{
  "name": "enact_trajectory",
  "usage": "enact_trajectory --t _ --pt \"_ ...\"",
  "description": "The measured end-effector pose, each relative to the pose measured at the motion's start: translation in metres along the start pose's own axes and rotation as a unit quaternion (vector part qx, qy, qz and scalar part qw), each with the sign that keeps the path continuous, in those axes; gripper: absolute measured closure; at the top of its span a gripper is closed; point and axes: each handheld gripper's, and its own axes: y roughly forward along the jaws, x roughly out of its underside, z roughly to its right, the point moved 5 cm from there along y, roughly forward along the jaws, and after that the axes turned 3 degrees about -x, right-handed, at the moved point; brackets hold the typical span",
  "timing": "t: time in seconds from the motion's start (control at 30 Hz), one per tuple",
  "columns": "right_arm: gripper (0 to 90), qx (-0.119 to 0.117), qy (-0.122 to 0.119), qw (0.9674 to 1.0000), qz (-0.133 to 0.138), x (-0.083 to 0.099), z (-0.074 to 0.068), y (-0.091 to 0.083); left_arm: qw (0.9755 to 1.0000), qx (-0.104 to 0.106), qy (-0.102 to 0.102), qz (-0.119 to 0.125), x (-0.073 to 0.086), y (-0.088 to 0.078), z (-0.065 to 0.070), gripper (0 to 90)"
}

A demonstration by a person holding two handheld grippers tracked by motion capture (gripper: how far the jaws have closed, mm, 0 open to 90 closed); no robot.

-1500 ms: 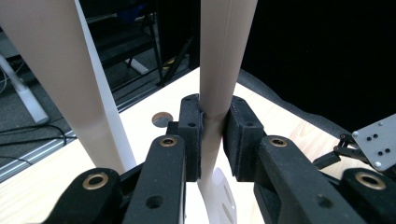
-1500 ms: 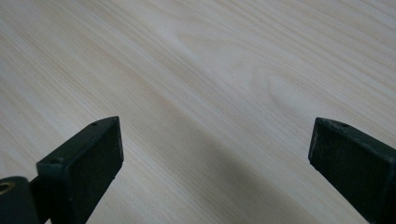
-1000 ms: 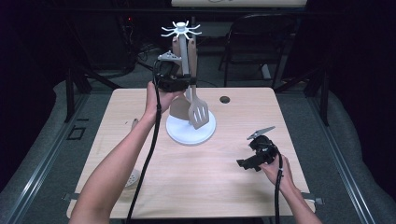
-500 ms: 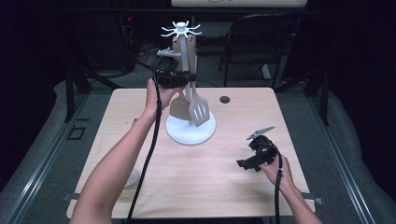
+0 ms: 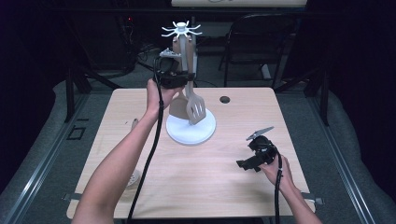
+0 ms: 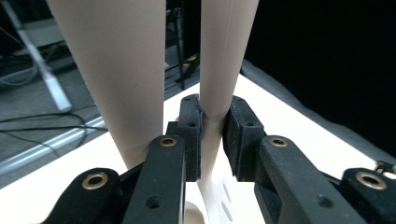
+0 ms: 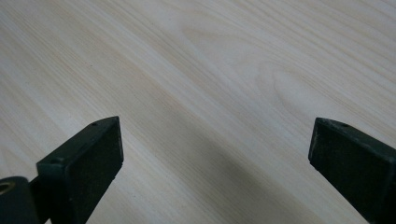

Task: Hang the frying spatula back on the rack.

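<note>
Up at the white utensil stand (image 5: pixel 190 129), the left hand-held gripper (image 5: pixel 180 80) was clenched on the handle of the slotted spatula (image 5: pixel 196 108), about halfway up the stand's post. Its own view showed both black pads (image 6: pixel 192 135) pressed against the narrow beige handle (image 6: pixel 219 74) from either side, with the slots of the blade visible just below the grip. Beside that handle, closer to the camera's left, hung a second, broader beige utensil (image 6: pixel 119 70), untouched by the jaws. From above, the slotted spatula hung in front of the post with its blade just over the stand's round white base, and the broader utensil (image 5: pixel 179 105) hung right beside it on the side nearer the person's left arm. The hook ring (image 5: pixel 181 31) topped the post, above the gripper.

Well away from the stand, toward the near right corner of the worktop (image 5: pixel 210 182), the right hand-held gripper (image 5: pixel 246 163) rested low over the wood in the person's right hand (image 5: pixel 275 170), released. Its own view showed the two jaws standing wide apart with bare pale wood grain (image 7: pixel 210 93) between them and nothing held. A small dark hole (image 5: pixel 225 99) sat in the worktop behind the stand on its right side, and a cable (image 5: pixel 149 154) trailed from the left gripper along the forearm toward the near edge
</note>
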Motion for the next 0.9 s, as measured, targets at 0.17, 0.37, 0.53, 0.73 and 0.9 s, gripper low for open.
enact_trajectory --t 0.17,0.37,0.53,0.73,0.9 --pt "2.7 0.001 -0.003 1.0 -0.003 0.0 0.0 0.0 0.9999 -0.013 0.004 0.003 0.0 0.0 -0.001 77.7" --pt "2.7 0.002 -0.001 1.0 0.002 0.0 0.0 0.001 0.9998 -0.016 0.002 0.009 0.004 -0.004 0.001 74.4" --pt "2.8 -0.004 -0.004 1.0 -0.007 0.0 -0.001 0.002 0.9988 -0.031 0.037 0.004 0.008 -0.01 0.006 67.7" --pt "2.8 -0.003 -0.006 1.0 -0.006 0.0 -0.002 0.003 0.9985 -0.034 0.042 0.004 0.013 -0.018 0.008 61.0" --pt "2.8 -0.001 -0.004 1.0 -0.008 0.0 -0.001 0.002 0.9989 -0.024 0.041 0.004 0.018 -0.024 0.008 61.1"
